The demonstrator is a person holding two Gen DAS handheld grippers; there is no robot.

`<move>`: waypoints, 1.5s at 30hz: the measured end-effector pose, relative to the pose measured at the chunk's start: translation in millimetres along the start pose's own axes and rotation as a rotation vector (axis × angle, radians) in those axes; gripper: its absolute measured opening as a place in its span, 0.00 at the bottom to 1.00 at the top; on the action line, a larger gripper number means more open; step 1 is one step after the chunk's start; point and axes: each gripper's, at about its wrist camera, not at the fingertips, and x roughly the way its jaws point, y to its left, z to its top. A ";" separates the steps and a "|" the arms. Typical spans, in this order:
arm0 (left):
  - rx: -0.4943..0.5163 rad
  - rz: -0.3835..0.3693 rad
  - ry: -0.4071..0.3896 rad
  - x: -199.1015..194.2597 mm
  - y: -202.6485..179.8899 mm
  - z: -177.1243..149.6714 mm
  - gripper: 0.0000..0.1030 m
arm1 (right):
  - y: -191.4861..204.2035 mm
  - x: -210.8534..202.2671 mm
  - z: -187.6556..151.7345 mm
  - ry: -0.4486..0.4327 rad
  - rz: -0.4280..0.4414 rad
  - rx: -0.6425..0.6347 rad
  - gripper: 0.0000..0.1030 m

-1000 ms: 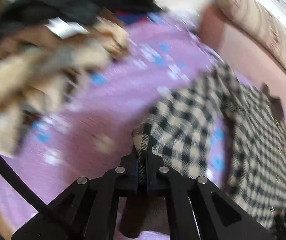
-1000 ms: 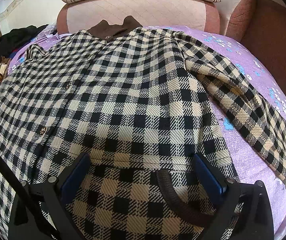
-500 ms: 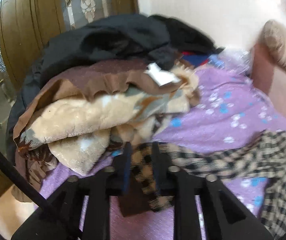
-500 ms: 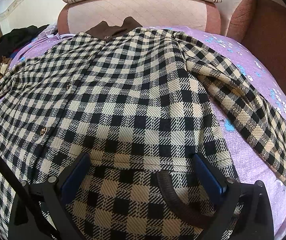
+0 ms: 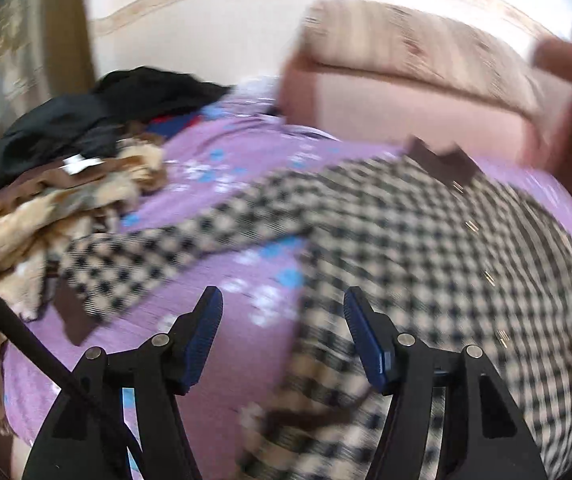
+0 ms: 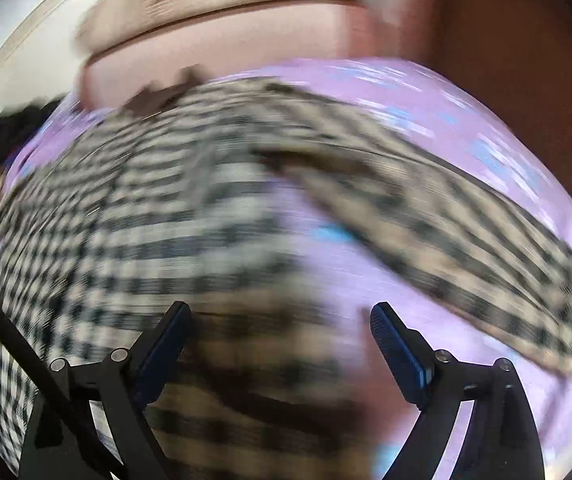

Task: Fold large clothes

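— Where's our checked coat [image 5: 425, 240]?
— Spread on the purple bedsheet [image 5: 214, 360], one sleeve [image 5: 158, 252] reaching toward the clothes pile [image 5: 66, 184].
— And our grippers?
— Left gripper [image 5: 282, 300] just opening, nothing between its jaws; right gripper [image 6: 280, 312] wide, just closing slightly, empty.

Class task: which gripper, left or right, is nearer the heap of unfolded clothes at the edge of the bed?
Left. The left gripper has the clothes heap close by on its left; the right gripper hangs over the checked coat.

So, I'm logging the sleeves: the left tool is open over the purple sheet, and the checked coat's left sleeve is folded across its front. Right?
Not quite. In the left wrist view the sleeve lies stretched out sideways on the purple sheet, toward the clothes pile, not folded across the checked coat. The left tool is open, as you say.
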 end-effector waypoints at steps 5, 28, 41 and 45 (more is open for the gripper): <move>0.059 -0.042 0.017 -2.6 -28.3 -12.4 0.60 | -109.9 -42.2 -25.4 -0.054 -0.016 0.363 0.87; -0.077 -0.078 0.027 -16.1 -7.4 -13.9 0.61 | -223.8 -67.5 17.0 -0.171 -0.123 0.604 0.10; -0.160 -0.081 0.050 -6.8 20.9 -6.2 0.61 | -198.0 -81.6 90.9 -0.209 -0.076 0.508 0.10; -0.186 -0.081 0.055 -3.4 32.5 0.3 0.61 | -126.3 -65.0 118.4 -0.189 0.010 0.393 0.10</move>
